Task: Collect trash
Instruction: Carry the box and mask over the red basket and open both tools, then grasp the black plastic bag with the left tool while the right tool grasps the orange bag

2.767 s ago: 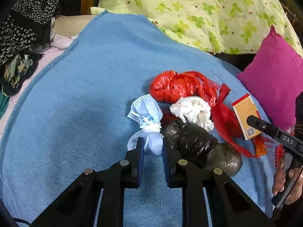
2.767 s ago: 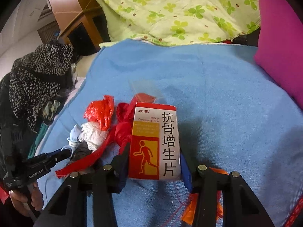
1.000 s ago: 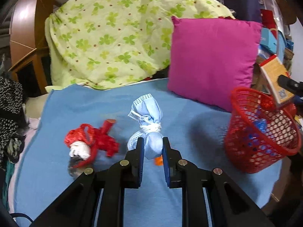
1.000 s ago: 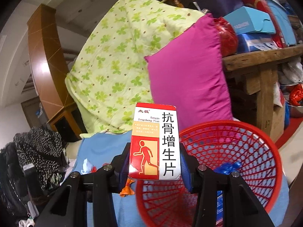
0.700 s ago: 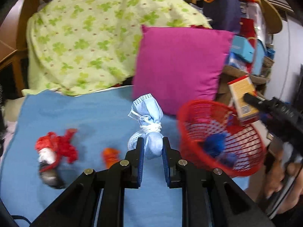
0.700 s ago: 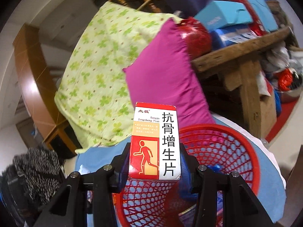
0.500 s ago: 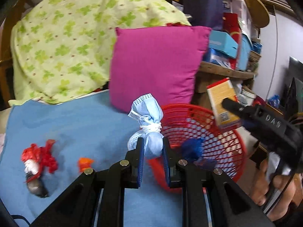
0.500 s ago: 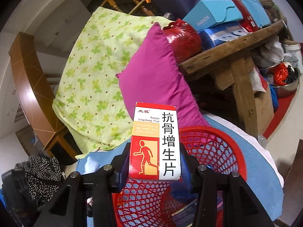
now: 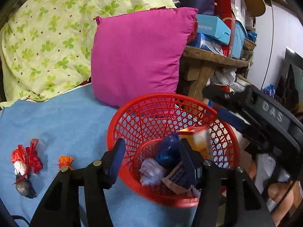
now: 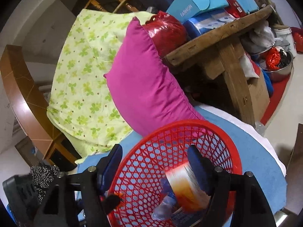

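Both grippers have let go since half a second ago: the left gripper (image 9: 151,158) no longer pinches the knotted blue mask, and the right gripper (image 10: 155,166) no longer clamps the medicine box (image 10: 186,187). Each now stands with its jaws spread wide and nothing between them, directly above the red basket (image 9: 121,124).

That box shows as a motion-blurred orange and white shape inside the basket, apparently mid-fall. A pale bluish bundle (image 9: 151,172) on the basket's floor, beside a dark blue wad (image 9: 168,151), is probably the mask, though blur makes this uncertain.

Well to the left of the basket, on the blue blanket (image 9: 62,119), a red, white and dark knotted bundle (image 9: 24,168) and a small orange scrap (image 9: 65,161) are not yet collected.

The main risk is the basket itself: it sits close to the blanket's edge, so a finger catching its mesh while withdrawing could tip it off the bed. The box could also bounce off the rim.
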Demonstrator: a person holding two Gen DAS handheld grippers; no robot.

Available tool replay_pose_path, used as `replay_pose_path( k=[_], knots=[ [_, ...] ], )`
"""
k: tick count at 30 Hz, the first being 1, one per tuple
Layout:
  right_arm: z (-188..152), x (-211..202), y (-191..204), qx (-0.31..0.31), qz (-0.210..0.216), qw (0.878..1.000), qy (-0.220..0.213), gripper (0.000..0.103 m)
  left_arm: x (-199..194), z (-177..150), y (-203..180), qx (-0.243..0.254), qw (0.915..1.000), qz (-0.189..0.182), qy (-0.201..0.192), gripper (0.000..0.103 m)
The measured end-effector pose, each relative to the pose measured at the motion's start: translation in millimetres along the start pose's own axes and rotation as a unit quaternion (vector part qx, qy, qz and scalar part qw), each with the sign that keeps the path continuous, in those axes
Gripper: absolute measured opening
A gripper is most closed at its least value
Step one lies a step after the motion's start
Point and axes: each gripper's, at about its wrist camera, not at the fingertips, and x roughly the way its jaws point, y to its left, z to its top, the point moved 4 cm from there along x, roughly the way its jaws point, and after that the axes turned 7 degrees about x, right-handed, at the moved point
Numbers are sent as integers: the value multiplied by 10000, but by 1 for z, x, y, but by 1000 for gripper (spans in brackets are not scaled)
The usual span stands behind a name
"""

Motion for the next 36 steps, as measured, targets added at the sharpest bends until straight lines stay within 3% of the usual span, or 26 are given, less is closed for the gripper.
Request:
replay_pose_path(
  k=[3,10,13,16,18,21,24,27,29,30,32,36],
  knots=[
    [-2,-4,16,90,279,9993,-222,75,-17,-5,7,107,9999,80,-96,60],
    [-33,-14,88,-722,1169,9889,-563,75,-65,-47,62,-46,9982,561,-196,60],
    [-55,-9,116,-886,1489,9841,-392,75,-90,-74,103,-313,9959,842,-136,60],
    [-87,-6,150,-1506,1571,9758,-197,75,-117,-99,145,-604,9902,1250,-149,61],
    [-111,2,163,-1643,1639,9726,145,75,-132,-117,174,-906,9862,1377,-150,64],
    [-148,26,172,-1846,1413,9683,909,74,-143,-142,208,-1238,9781,1670,-77,66],
    [-183,61,172,-2197,1005,9587,1498,73,-141,-167,235,-1658,9708,1723,168,66],
    [-209,105,158,-1871,847,9605,1879,67,-134,-186,254,-1943,9655,1695,370,66],
    [-224,134,141,-1739,500,9613,2076,63,-127,-194,261,-2091,9634,1619,441,66],
    [-232,153,130,-1624,230,9606,2245,57,-121,-196,262,-2099,9640,1561,481,66],
    [-233,174,123,-1502,42,9604,2346,55,-108,-197,263,-2068,9653,1486,580,66],
    [-228,193,123,-1612,82,9607,2260,55,-77,-190,272,-2371,9622,1202,600,66]
  ],
)
